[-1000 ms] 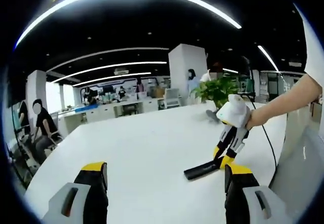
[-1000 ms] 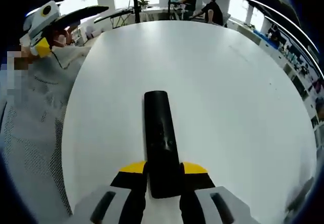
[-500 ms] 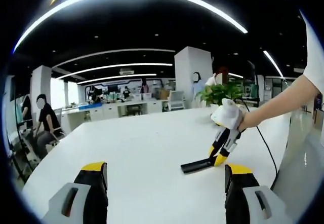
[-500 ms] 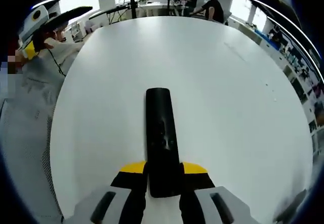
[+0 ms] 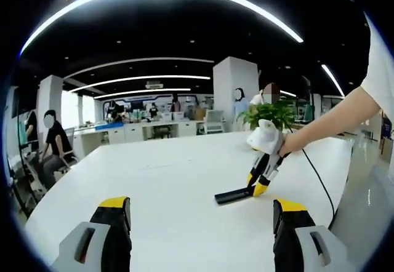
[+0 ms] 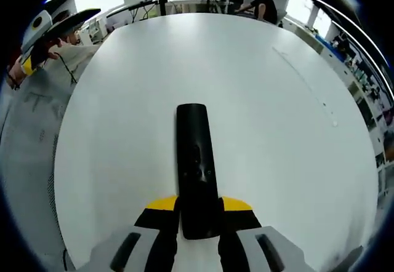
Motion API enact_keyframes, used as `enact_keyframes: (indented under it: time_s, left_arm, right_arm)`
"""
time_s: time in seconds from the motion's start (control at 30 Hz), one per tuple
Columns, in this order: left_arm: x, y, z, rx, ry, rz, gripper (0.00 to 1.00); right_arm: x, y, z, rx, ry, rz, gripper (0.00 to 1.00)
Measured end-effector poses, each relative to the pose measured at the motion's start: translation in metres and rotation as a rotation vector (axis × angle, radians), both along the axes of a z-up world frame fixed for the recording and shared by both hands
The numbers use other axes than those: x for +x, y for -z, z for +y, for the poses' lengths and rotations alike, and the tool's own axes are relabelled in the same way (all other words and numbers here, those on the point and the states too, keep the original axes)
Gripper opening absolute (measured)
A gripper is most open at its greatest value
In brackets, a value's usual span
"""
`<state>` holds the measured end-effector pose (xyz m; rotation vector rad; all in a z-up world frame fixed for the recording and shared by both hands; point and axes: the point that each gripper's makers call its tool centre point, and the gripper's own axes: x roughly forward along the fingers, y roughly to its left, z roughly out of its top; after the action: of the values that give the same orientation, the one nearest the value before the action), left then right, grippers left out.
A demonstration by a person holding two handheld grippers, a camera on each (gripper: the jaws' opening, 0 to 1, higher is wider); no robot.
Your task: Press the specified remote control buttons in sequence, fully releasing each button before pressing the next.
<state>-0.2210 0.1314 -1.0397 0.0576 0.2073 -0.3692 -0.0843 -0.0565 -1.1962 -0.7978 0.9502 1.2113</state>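
My right hand-held gripper [image 6: 199, 213] stays clamped on the remote [image 6: 197, 167], now lowered toward the white surface [image 6: 277, 118]. Left hand-held gripper [image 5: 200, 216] hangs wide apart nearby; I judge no button pressed yet.

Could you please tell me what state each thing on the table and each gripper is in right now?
remote control: lying flat on the table, its near end clamped between the right gripper's jaws.
right gripper: shut on the remote control.
left gripper: open, jaws wide apart, holding nothing, above the table.
white table: bare apart from the remote control.
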Motion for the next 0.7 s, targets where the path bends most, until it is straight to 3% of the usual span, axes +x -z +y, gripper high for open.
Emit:
enact_keyframes:
  time_s: [0.17, 0.23, 0.33, 0.43, 0.57, 0.7]
  left_arm:
    - [0.001, -0.003, -0.003, -0.004, -0.003, 0.004, 1.00]
    - [0.001, -0.003, -0.004, -0.005, -0.002, 0.004, 1.00]
    - [0.001, -0.004, -0.003, -0.006, -0.006, 0.004, 1.00]
    - [0.001, -0.005, -0.003, -0.006, -0.012, 0.005, 0.99]
    - [0.001, -0.003, -0.001, 0.000, -0.013, 0.005, 0.99]
    - [0.002, 0.003, 0.004, 0.000, -0.013, 0.009, 0.99]
  right_arm:
    - [0.002, 0.000, -0.001, 0.023, -0.004, -0.003, 0.22]
    - [0.002, 0.000, 0.001, 0.056, 0.043, -0.009, 0.23]
    - [0.004, -0.004, 0.003, 0.166, 0.178, -0.021, 0.34]
    - [0.005, -0.021, 0.005, 0.388, 0.399, 0.016, 0.49]
    - [0.011, -0.044, -0.011, 0.562, 0.580, -0.062, 0.67]
    - [0.001, -0.062, -0.029, 0.623, 0.685, -0.152, 0.84]
